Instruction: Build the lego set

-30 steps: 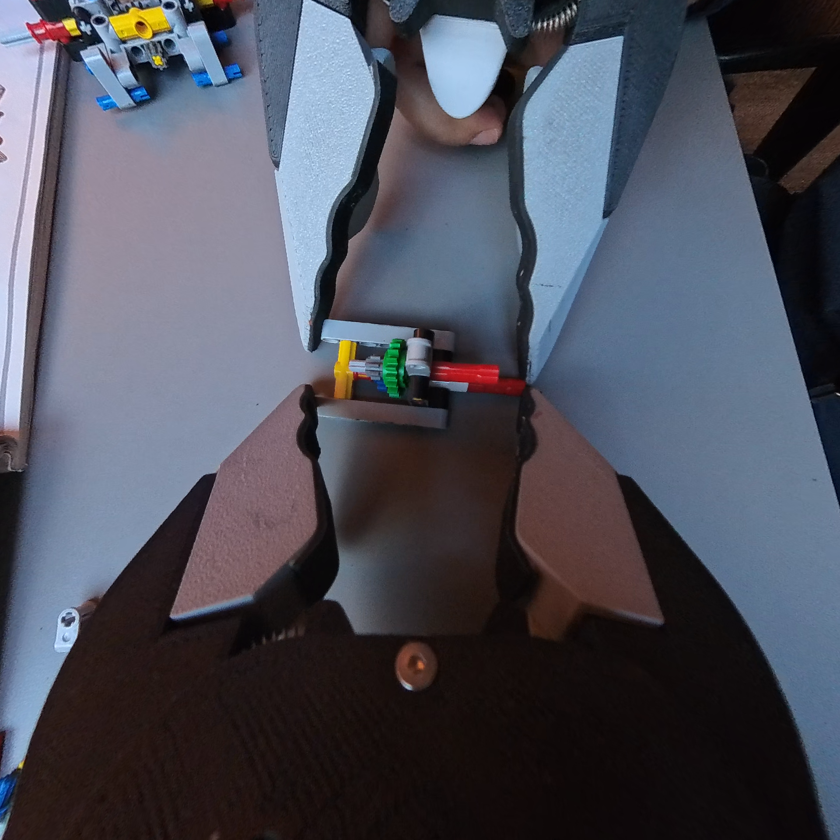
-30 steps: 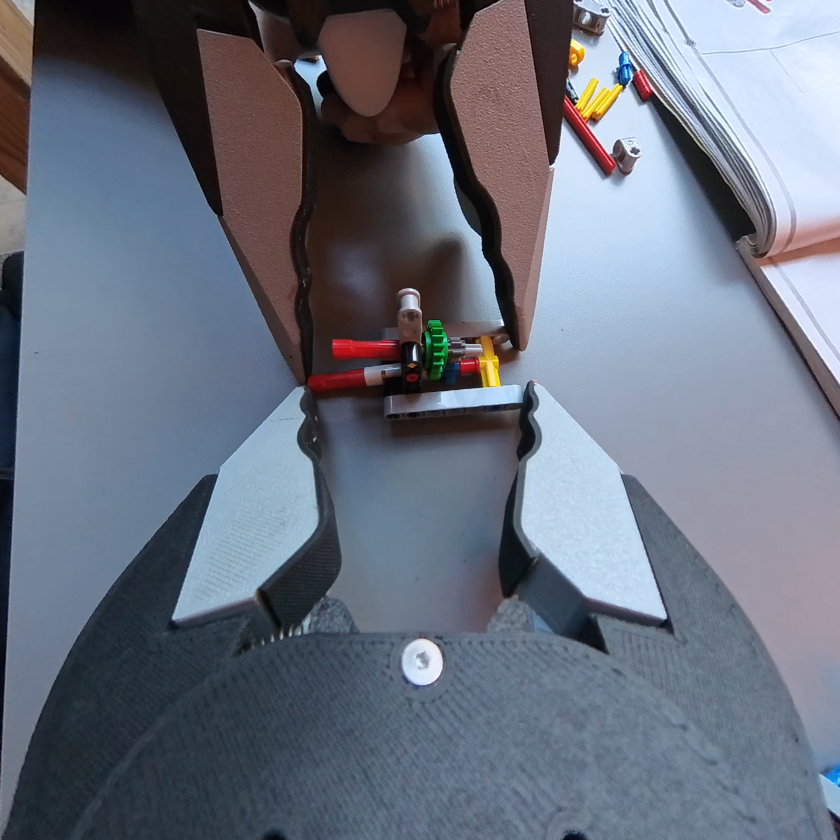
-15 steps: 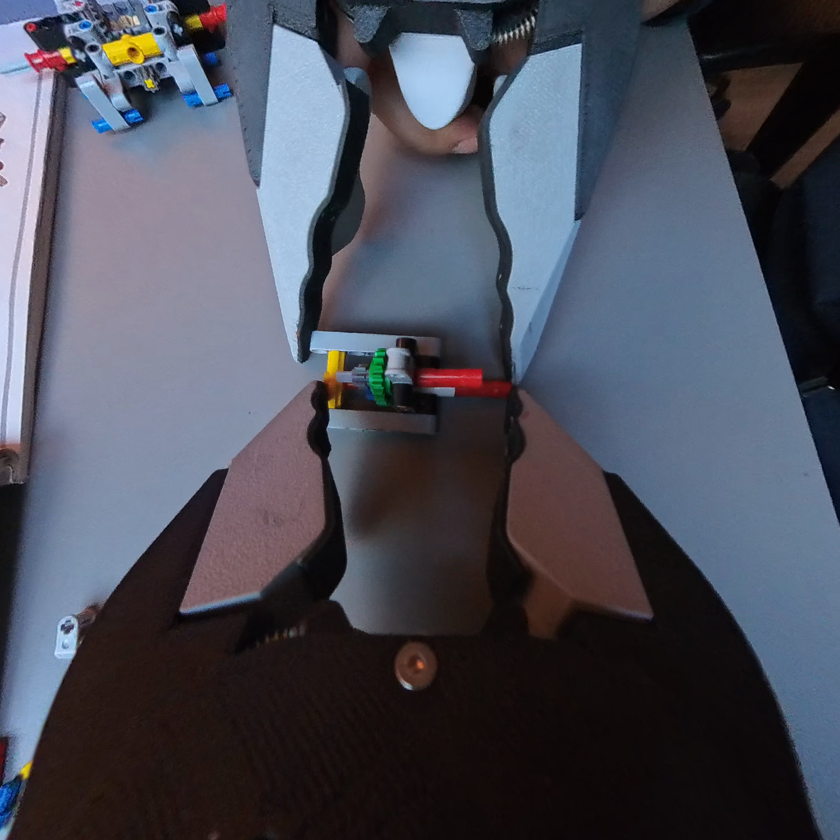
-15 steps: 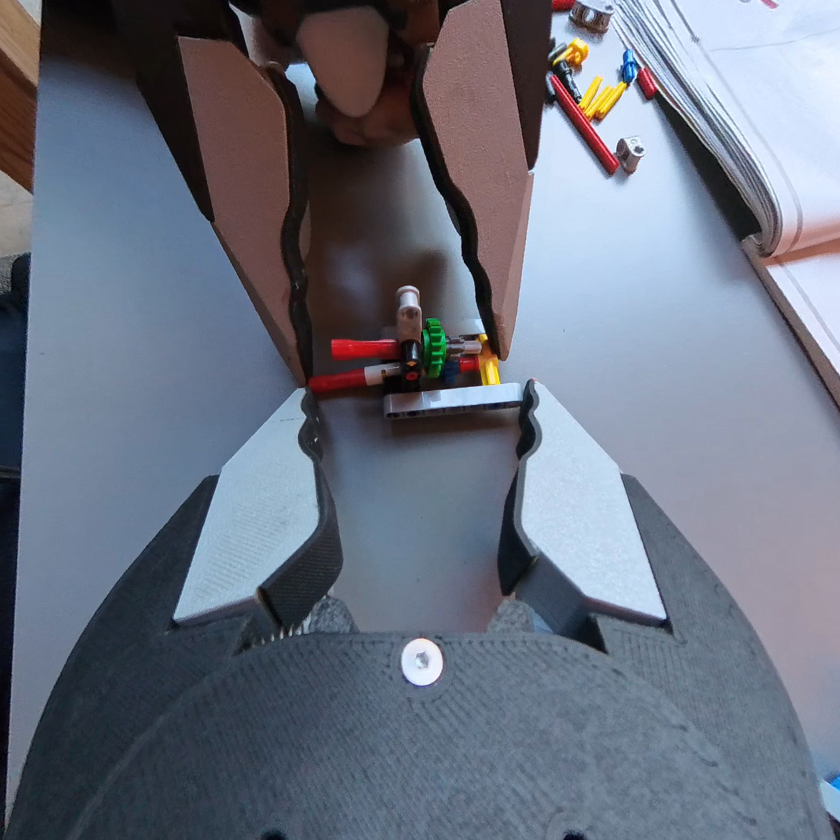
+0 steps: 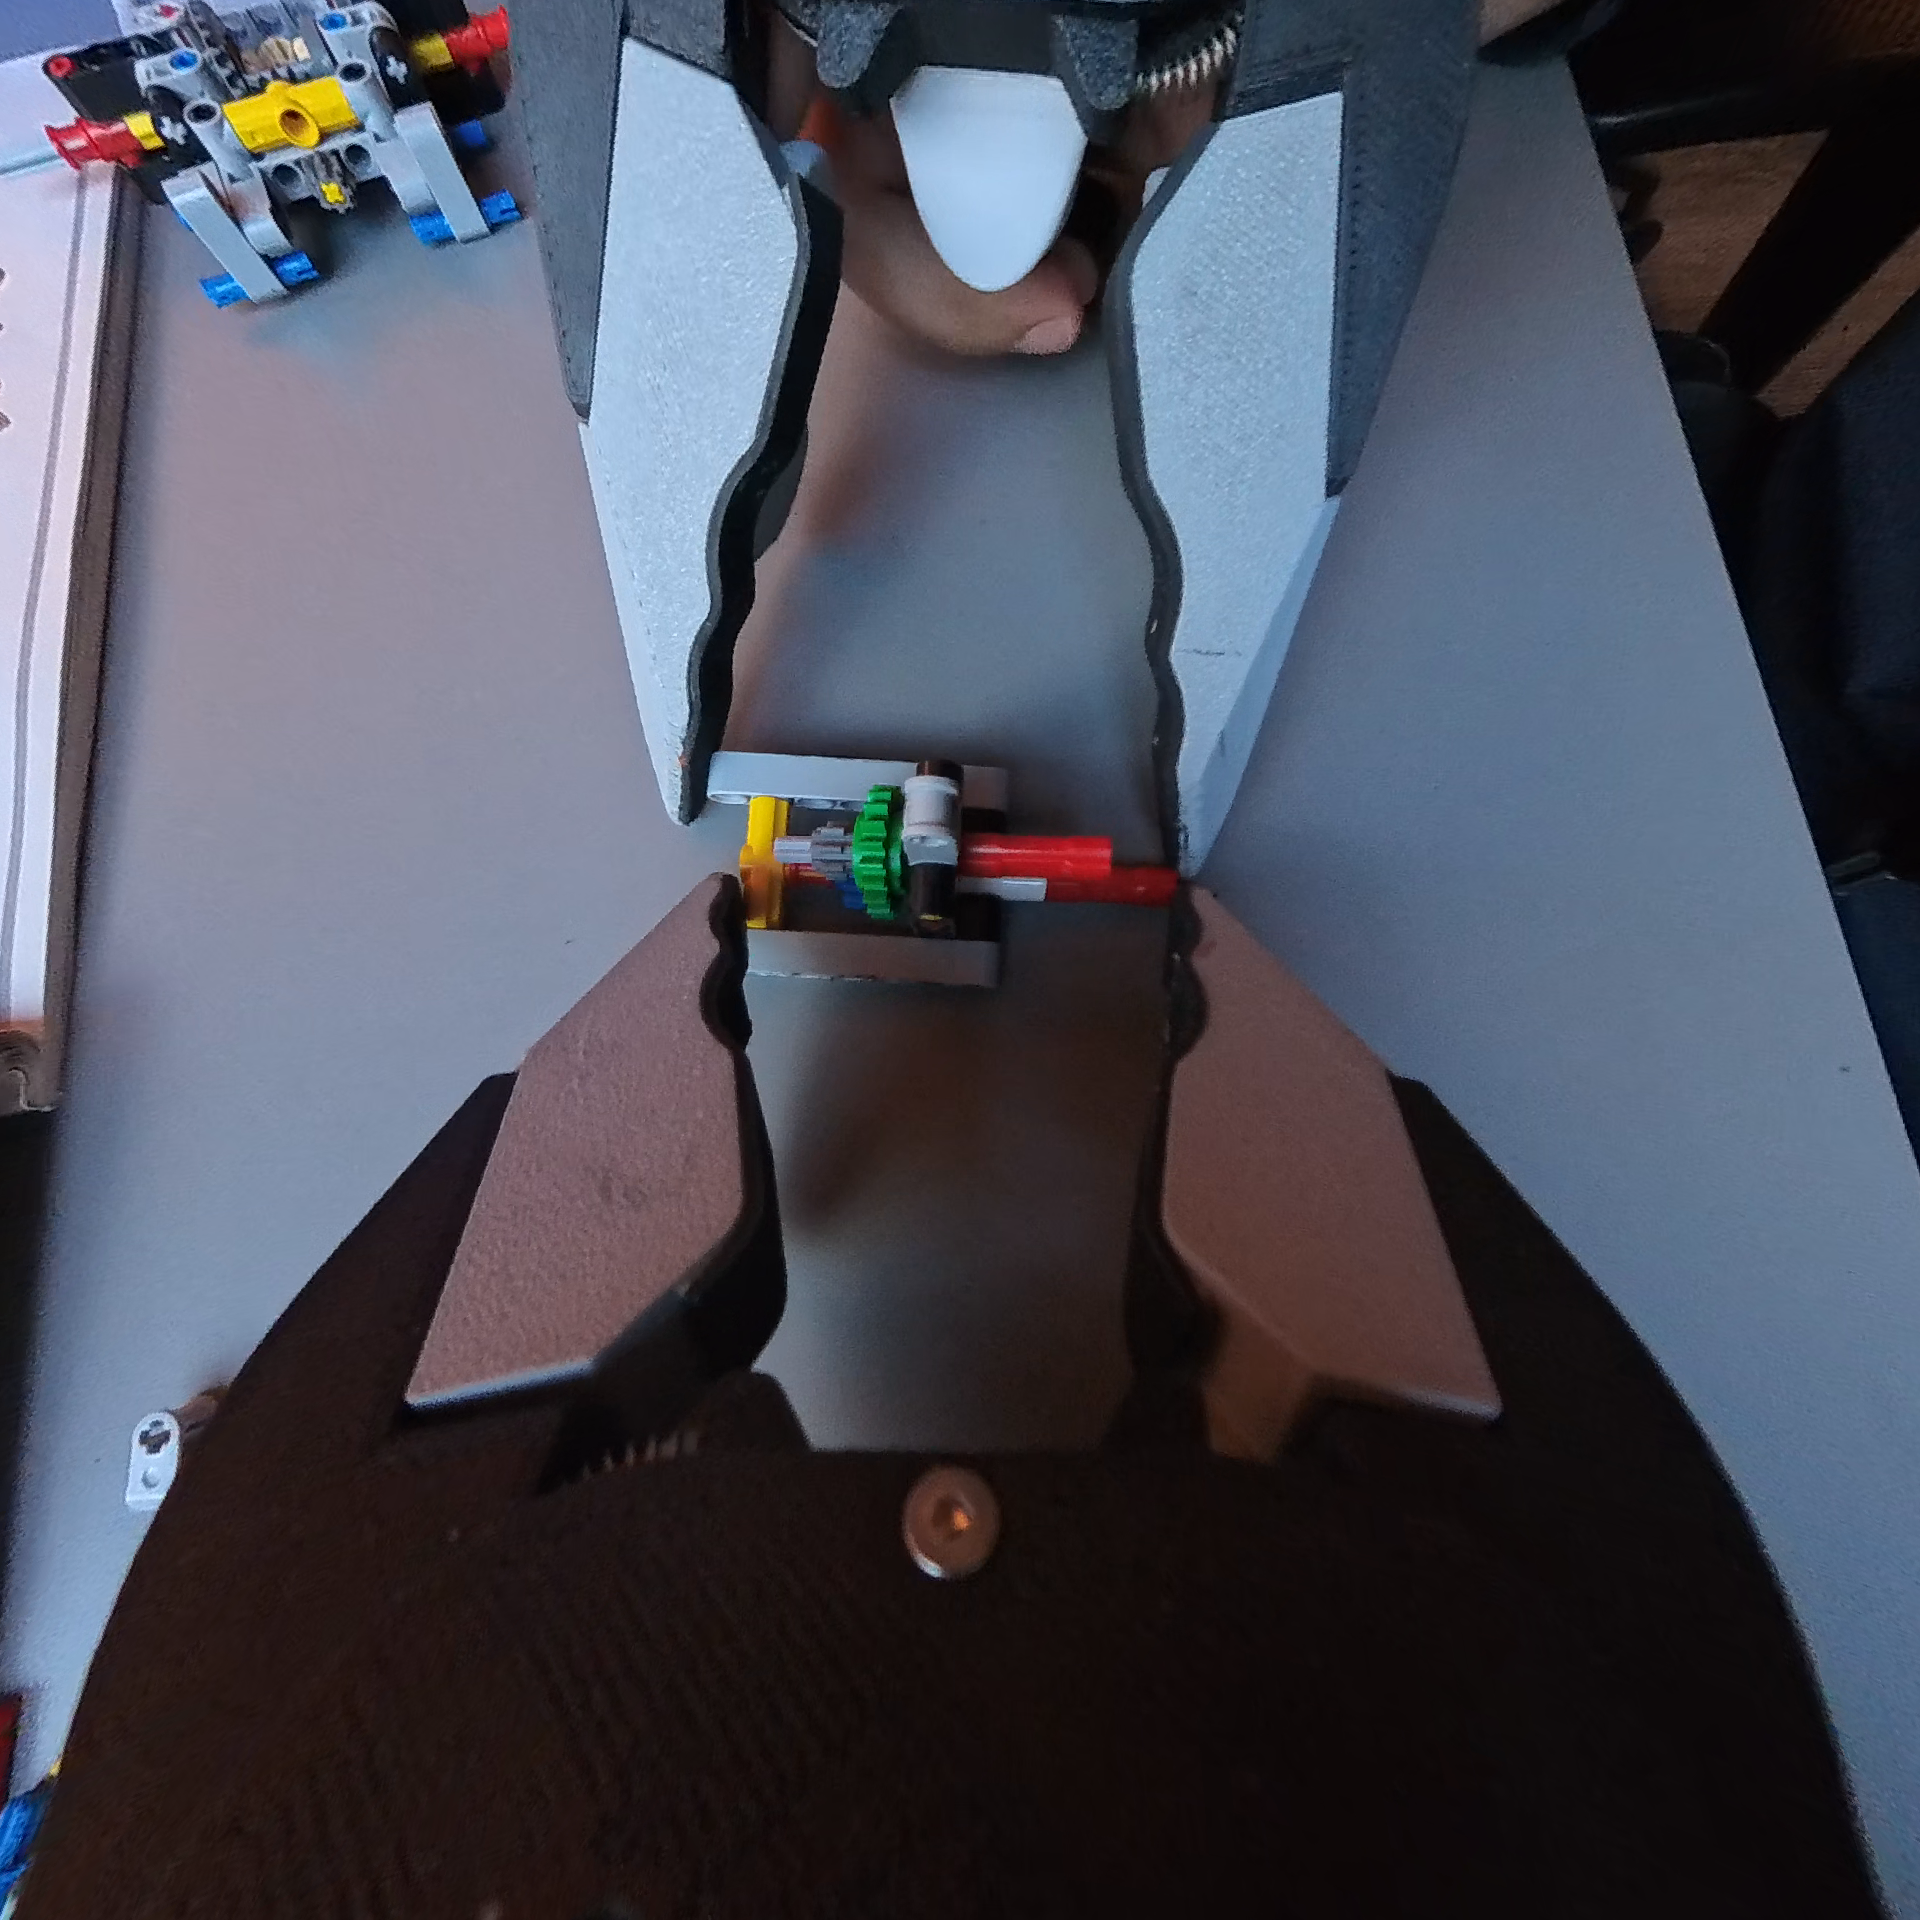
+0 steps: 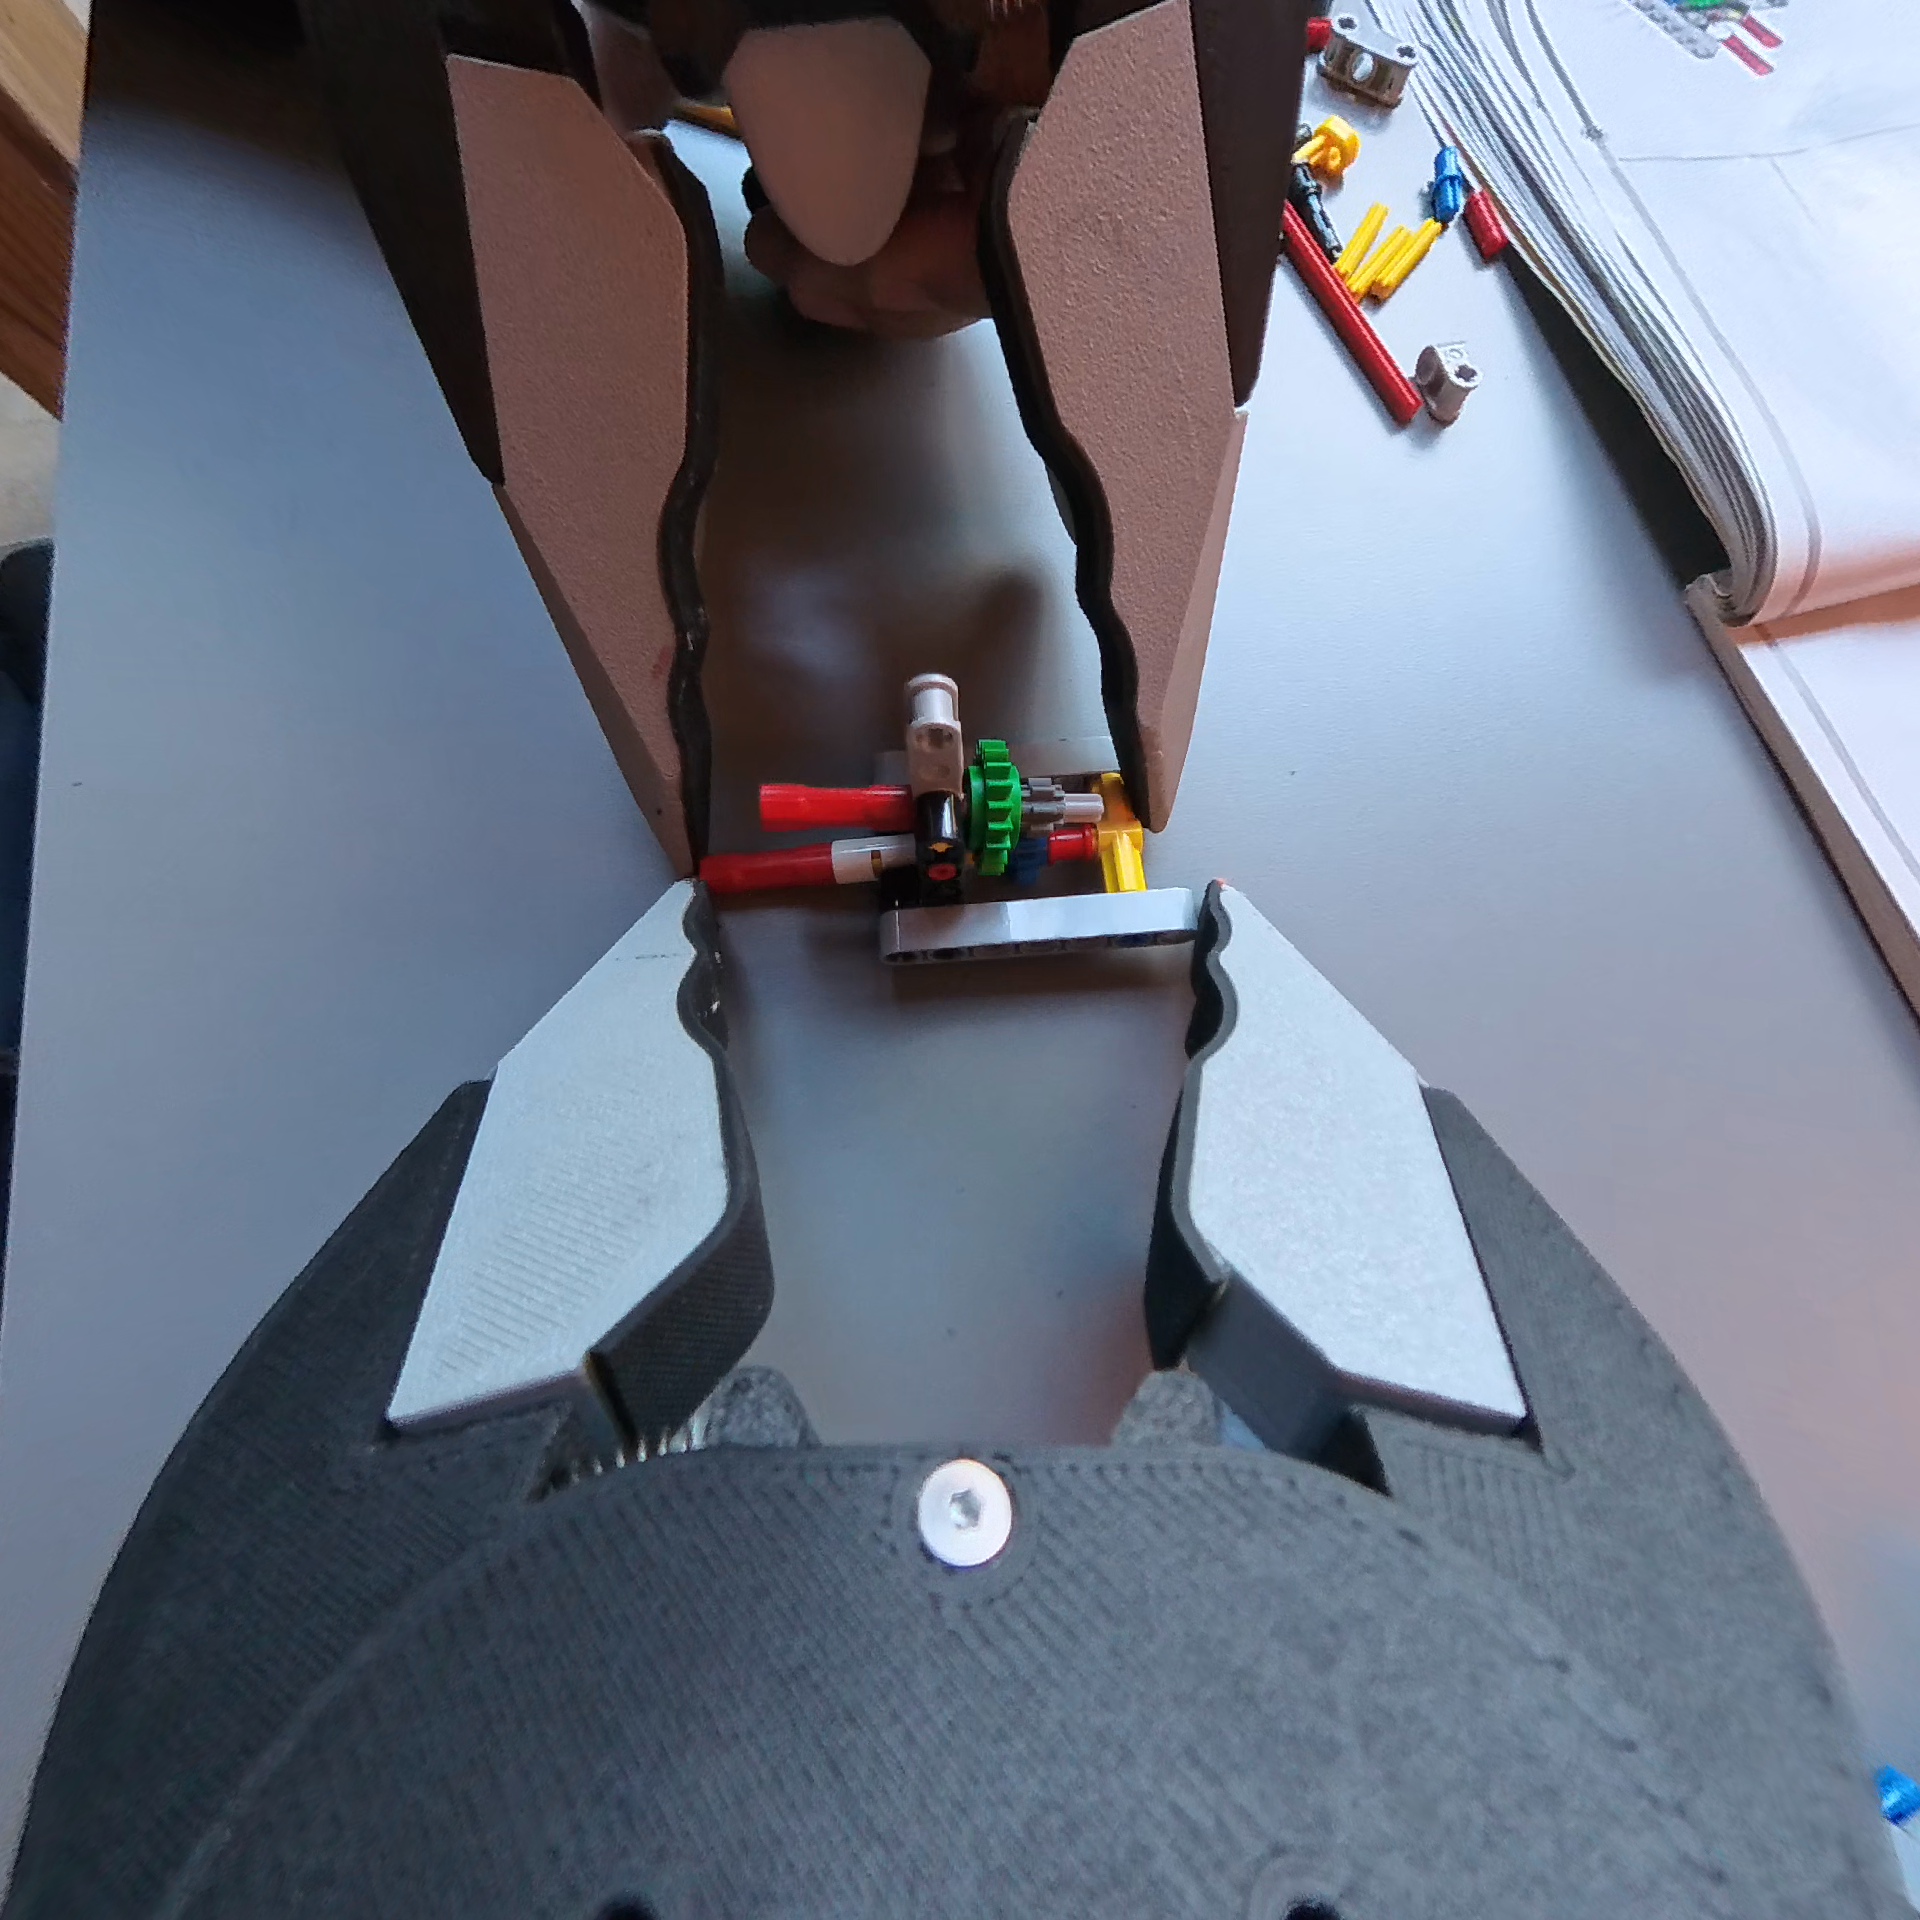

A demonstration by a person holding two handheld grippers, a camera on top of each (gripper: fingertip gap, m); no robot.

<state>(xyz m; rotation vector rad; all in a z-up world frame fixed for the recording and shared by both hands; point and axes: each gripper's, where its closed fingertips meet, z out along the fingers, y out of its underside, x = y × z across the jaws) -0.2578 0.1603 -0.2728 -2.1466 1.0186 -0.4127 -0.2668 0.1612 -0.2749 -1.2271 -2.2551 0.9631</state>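
Observation:
A small brick assembly (image 5: 883, 862) lies on the grey table (image 5: 364, 727). It has two grey beams, a green gear, a yellow piece and two red axles. My left gripper (image 5: 956, 899), with brown fingers, is closed across its length: one fingertip (image 5: 727, 914) touches the yellow end and the other touches the lower red axle's tip (image 5: 1153, 883). My right gripper (image 6: 954, 904), with grey fingers, faces it from the other side. It is open and straddles the same assembly (image 6: 987, 831). One of its fingertips (image 6: 1216, 925) touches the end of the near grey beam (image 6: 1039, 925).
A larger brick model (image 5: 291, 135) stands at the far left by a thick open book (image 5: 52, 520). Loose red, yellow and blue pins (image 6: 1371, 249) and a grey connector (image 6: 1444, 379) lie beside the book (image 6: 1714, 260). A small white piece (image 5: 151, 1455) lies near the left gripper's body. Less than 4 cm separates the two grippers' tips.
My left gripper's fingers have closed in from a wider stance until the tips meet the yellow end and the red axle tip. The right gripper and the assembly have stayed put.

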